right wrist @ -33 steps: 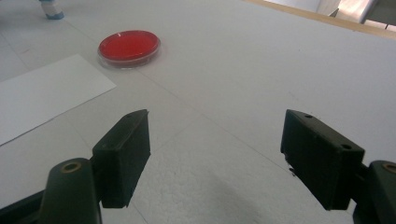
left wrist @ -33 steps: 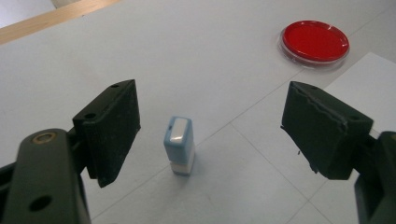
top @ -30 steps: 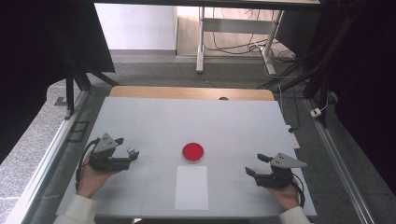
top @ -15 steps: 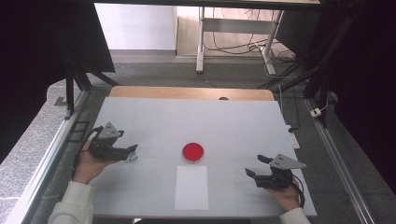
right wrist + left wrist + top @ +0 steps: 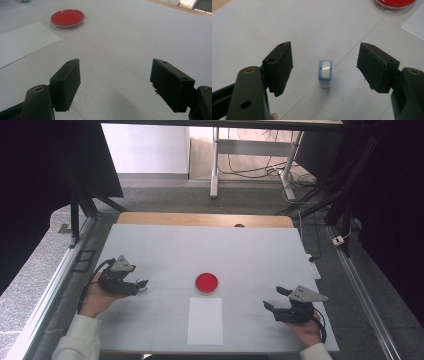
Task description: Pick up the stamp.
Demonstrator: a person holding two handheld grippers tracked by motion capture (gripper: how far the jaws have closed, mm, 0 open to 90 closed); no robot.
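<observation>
Standing upright on the white table (image 5: 165, 245) between the jaws of the left gripper (image 5: 324, 67), touching neither: small blue-and-white stamp (image 5: 325, 73). Jaws apart, lately narrowing. Right gripper (image 5: 116, 82) parted too, empty, well apart from the stamp.

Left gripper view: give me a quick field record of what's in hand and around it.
target: small blue-and-white stamp, upright on the table
left gripper: jaws have just been closing, stamp between them, pads not touching it
right gripper: jaws open, nothing between them
red ink pad: round, mid-table
white paper sheet: flat, on the person's side of the ink pad
stamp vs ink pad: apart
</observation>
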